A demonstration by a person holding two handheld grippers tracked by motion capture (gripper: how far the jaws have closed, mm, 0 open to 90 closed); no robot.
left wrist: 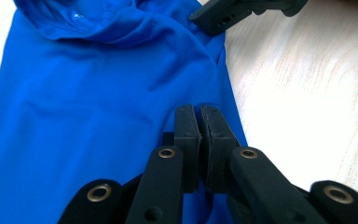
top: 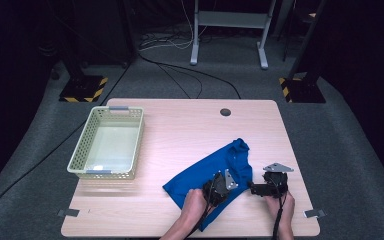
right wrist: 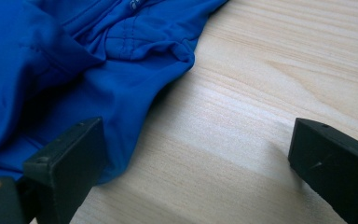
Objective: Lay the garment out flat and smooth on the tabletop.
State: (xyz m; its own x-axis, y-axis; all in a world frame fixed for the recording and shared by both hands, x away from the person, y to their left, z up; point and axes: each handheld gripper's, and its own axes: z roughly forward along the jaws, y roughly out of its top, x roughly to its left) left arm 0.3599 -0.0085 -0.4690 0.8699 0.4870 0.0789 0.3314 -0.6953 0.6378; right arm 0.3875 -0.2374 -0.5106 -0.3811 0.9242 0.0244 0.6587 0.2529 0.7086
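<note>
**Blue shirt pinned at bench's near edge**

My left gripper [left wrist: 199, 122] has its jaws clenched on the blue shirt [top: 207, 175], pinching a fold near its right hem. My right gripper [right wrist: 196, 158] rests just beside, jaws released and wide, one tip touching the cloth. The shirt lies spread on the bench [top: 180, 125], well apart from the pale basket [top: 107, 142] at the left.

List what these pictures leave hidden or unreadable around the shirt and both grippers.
- Whether the left gripper pinches cloth: in the left gripper view its jaws stand together over the shirt, hiding any fold.
- The shirt's near corner: in the high view the left hand covers it.
- The print by the collar: in the right gripper view, cut off by the top edge.
</note>
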